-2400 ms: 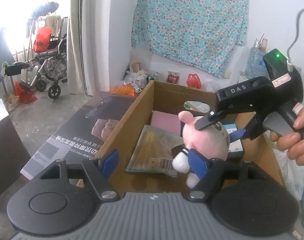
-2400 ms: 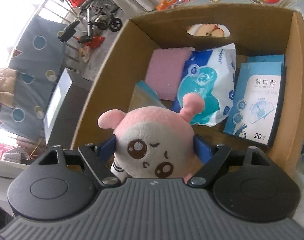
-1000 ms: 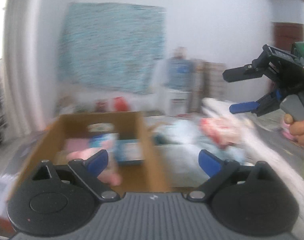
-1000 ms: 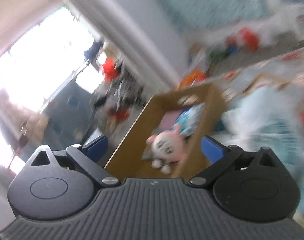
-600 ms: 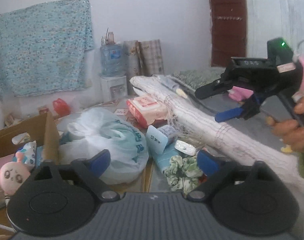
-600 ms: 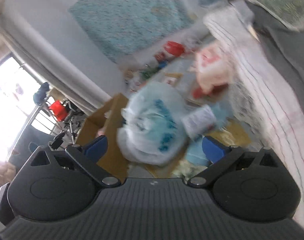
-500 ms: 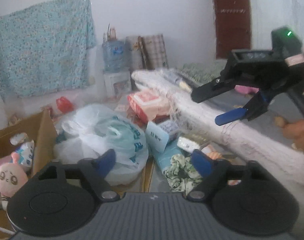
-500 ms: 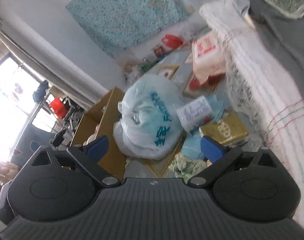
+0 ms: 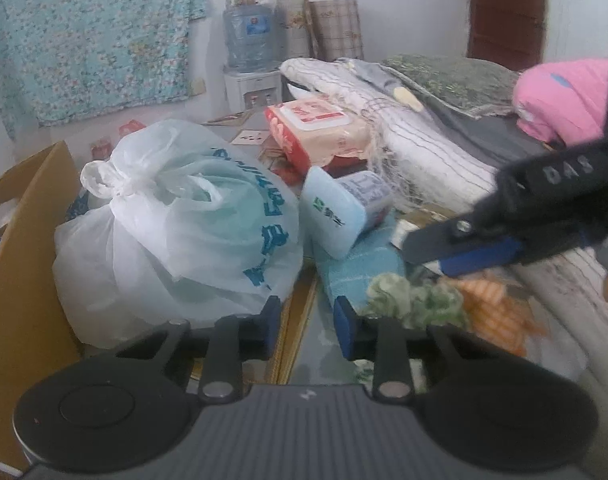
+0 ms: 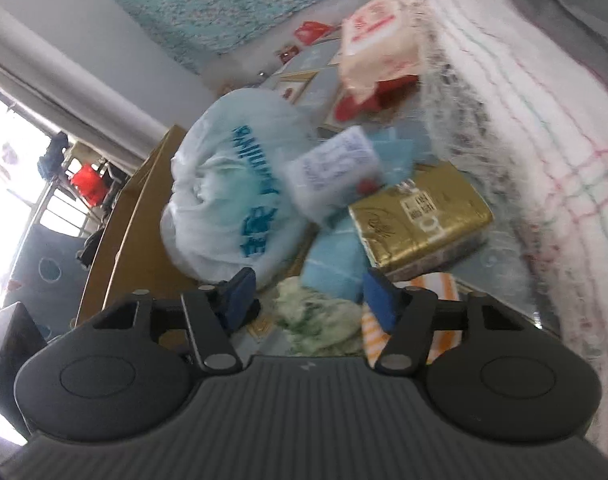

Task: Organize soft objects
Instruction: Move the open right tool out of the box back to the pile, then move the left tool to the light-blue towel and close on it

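Note:
A green scrunchie (image 10: 316, 312) lies on the glass surface, low between the blue pads of my right gripper (image 10: 309, 300). Its jaws are closing, with a gap on each side of the scrunchie. In the left wrist view the scrunchie (image 9: 416, 300) sits just right of my left gripper (image 9: 308, 332), whose jaws are closing to a narrow gap with nothing between them. The right gripper (image 9: 424, 260) reaches in from the right above the scrunchie. A light blue towel (image 9: 356, 276) and an orange striped cloth (image 10: 428, 284) lie beside it.
A knotted white plastic bag (image 9: 176, 220) leans on the cardboard box (image 9: 16, 240) at the left. A blue tissue pack (image 9: 336, 216), a gold pack (image 10: 420, 216) and a pink wipes pack (image 9: 316, 128) crowd the pile. A striped white blanket (image 10: 524, 100) borders the right.
Both grippers have swung away from the box, where the pink plush stayed, and dropped onto the pile. Both sets of jaws have narrowed, the left far more.

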Action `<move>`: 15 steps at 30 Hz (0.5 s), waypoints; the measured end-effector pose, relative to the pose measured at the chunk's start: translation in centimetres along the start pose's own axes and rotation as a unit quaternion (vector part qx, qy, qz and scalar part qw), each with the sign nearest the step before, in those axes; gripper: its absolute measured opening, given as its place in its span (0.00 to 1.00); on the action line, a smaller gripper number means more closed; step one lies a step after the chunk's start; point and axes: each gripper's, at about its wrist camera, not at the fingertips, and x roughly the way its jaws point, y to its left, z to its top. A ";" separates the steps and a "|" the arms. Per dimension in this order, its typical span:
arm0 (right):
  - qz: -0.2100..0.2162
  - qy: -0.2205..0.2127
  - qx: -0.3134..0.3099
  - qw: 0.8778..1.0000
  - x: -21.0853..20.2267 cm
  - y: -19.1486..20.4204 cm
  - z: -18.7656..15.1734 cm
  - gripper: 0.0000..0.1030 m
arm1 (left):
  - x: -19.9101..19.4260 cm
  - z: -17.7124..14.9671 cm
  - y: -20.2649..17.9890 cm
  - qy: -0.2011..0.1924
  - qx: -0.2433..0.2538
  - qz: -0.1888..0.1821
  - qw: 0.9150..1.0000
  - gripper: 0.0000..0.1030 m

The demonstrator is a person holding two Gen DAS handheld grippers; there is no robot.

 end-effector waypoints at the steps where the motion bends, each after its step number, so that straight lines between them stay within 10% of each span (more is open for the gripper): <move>1: 0.002 -0.002 0.006 1.000 0.2 -0.4 0.0 0.54 | 0.0 0.2 0.1 0.000 -0.006 0.002 1.000 0.27; 12: 0.001 -0.005 -0.022 1.000 1.2 -1.6 -0.6 0.44 | 2.4 0.5 -0.5 0.049 -0.008 -0.037 0.998 0.28; 15: 0.012 -0.005 -0.020 1.000 1.1 -2.0 -0.7 0.44 | 1.9 0.2 -0.8 0.055 0.001 -0.062 0.997 0.51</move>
